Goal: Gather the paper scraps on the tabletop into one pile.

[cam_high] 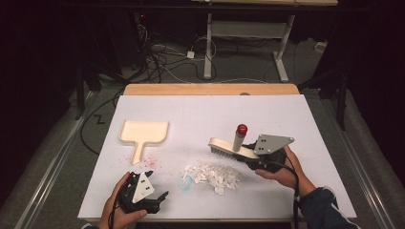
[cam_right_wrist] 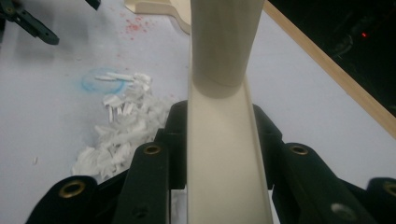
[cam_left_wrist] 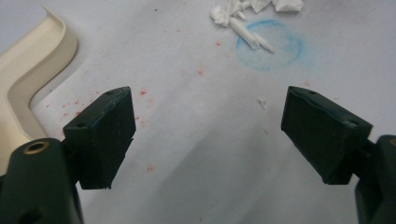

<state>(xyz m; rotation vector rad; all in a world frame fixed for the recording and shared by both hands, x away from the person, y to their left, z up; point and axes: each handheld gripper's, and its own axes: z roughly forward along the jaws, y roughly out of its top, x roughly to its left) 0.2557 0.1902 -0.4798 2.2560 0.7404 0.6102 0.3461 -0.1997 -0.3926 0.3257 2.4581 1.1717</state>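
- Right gripper [cam_high: 255,160]: jaws clamped on the cream brush [cam_high: 231,148] by the back of its head. The bristles face down and the red-capped handle [cam_high: 240,136] stands up, an orientation suited to sweeping.
- The brush hangs just beyond the far right edge of the paper scraps [cam_high: 215,174], placed, in my judgement, to drag them leftward.
- The scraps lie heaped at the near middle of the white table [cam_high: 305,124], beside a blue ring mark [cam_left_wrist: 270,44].
- Left gripper [cam_high: 152,198]: jaws spread wide and empty, low over the table near its front edge.
- Dustpan [cam_high: 143,133]: flat on the table, handle toward the person, just beyond the left gripper and well apart from the scraps. It is not yet picked up; it likely must be brought closer to receive the heap.
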